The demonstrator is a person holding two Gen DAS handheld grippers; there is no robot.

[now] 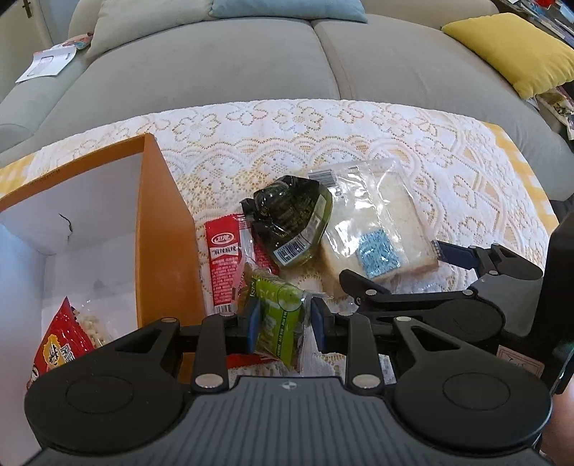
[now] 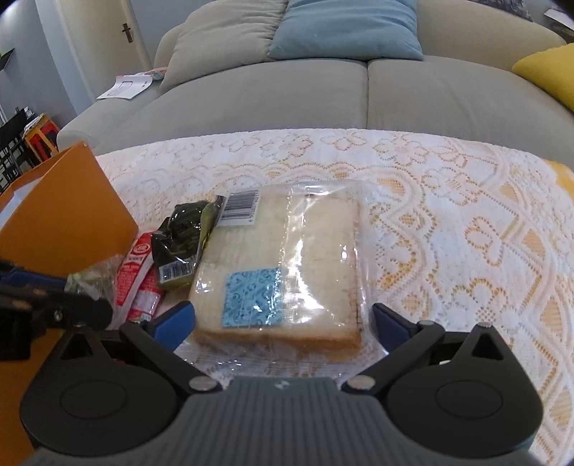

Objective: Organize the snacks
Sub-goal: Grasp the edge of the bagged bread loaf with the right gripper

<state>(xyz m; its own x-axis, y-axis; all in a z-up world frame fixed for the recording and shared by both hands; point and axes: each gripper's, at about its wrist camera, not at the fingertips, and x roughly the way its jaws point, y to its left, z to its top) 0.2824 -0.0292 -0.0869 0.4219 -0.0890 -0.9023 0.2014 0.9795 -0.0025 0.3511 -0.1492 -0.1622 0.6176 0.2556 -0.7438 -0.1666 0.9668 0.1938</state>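
My left gripper is shut on a green snack packet, held just right of the orange box. The box holds a red snack bag. On the lace cloth lie a red sachet, a dark green packet and a wrapped sandwich. My right gripper is open, its blue pads on either side of the sandwich without pressing it. The red sachet, the dark packet and the box lie to its left.
The table wears a white lace cloth. A grey sofa stands behind it with a blue cushion and a yellow cushion. A booklet lies on the sofa arm.
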